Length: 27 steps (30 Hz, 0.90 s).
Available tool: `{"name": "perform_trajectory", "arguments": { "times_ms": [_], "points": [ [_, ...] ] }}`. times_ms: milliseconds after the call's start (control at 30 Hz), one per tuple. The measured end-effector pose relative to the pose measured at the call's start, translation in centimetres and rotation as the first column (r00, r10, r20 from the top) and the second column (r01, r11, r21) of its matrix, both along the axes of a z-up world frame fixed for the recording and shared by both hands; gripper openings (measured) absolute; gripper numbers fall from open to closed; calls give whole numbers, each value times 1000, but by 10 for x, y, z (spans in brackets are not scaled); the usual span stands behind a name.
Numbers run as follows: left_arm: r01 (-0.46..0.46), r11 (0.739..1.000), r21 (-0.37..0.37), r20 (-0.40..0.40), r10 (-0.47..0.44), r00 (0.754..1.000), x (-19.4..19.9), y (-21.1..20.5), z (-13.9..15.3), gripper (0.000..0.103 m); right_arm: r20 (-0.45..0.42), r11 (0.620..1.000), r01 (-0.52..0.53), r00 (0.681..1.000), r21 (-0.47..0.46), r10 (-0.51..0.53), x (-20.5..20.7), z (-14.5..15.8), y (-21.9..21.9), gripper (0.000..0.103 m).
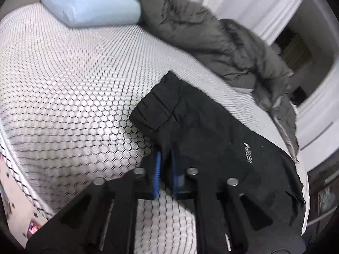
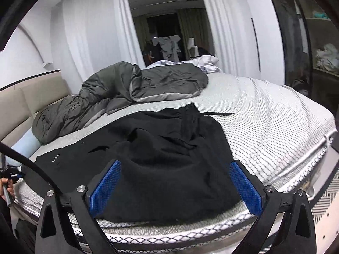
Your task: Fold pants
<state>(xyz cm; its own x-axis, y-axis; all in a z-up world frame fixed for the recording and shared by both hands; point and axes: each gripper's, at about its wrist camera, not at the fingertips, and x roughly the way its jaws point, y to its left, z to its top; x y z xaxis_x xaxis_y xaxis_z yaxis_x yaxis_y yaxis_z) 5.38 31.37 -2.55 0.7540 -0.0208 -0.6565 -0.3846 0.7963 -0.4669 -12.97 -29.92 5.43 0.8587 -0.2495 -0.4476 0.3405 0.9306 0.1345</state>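
Note:
The black pants (image 2: 169,160) lie crumpled across the near part of the bed's mattress (image 2: 275,114). In the left wrist view the pants (image 1: 211,139) show a small white logo and a cuffed end lying on the mattress (image 1: 63,84). My left gripper (image 1: 166,154) is shut on the pants' edge, its blue pads nearly together with black cloth between them. My right gripper (image 2: 174,165) is open wide over the near edge of the pants, with a blue pad on each side and nothing between them but cloth lying below.
A grey quilt (image 2: 131,89) is bunched along the far side of the bed, also in the left wrist view (image 1: 211,42). A light blue pillow (image 1: 91,4) lies at the head. White curtains (image 2: 95,31) and a dark doorway stand behind. The mattress edge (image 2: 307,154) drops off at right.

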Motion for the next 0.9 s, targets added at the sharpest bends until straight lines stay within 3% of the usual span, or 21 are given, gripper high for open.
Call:
{"name": "perform_trajectory", "arguments": {
  "times_ms": [100, 233, 333, 467, 533, 600, 633, 667, 800, 900],
  "points": [
    [22, 999, 35, 35, -23, 999, -35, 3, 4, 2, -8, 999, 35, 999, -1, -35, -12, -1, 3, 103],
    [67, 996, 65, 11, -68, 998, -68, 4, -1, 2, -17, 998, 68, 998, -6, -68, -26, -2, 7, 103],
    [79, 993, 85, -49, -75, 996, -69, 2, -7, 3, -22, 998, 57, 998, -7, -57, -24, 1, 7, 103],
    [107, 985, 135, -131, -89, 987, -88, -33, -6, 6, -39, 999, 52, 998, -2, -52, -14, -6, 1, 103],
    [98, 980, 171, -146, -74, 987, -97, -39, -2, 19, -42, 999, 36, 999, 30, -35, -8, -13, -4, 103],
    [60, 976, 207, -123, -35, 992, -103, -39, 11, 49, -53, 999, 25, 998, 30, -24, -4, -16, -7, 103],
    [41, 974, 225, -102, -18, 995, -106, -39, 20, 71, -57, 1000, 20, 998, 22, -19, -1, -17, -10, 103],
    [21, 968, 251, -72, -3, 997, -104, -38, 31, 83, -57, 1000, 12, 998, 18, -10, 3, -16, -12, 103],
    [61, 951, 304, -19, -58, 998, -68, -37, 66, 91, -40, 998, -45, 998, 37, 47, 20, -10, -23, 103],
    [121, 950, 288, -59, -109, 992, -10, -35, 71, 93, -53, 997, -73, 996, 33, 74, 39, -5, -30, 103]
  ]
}}
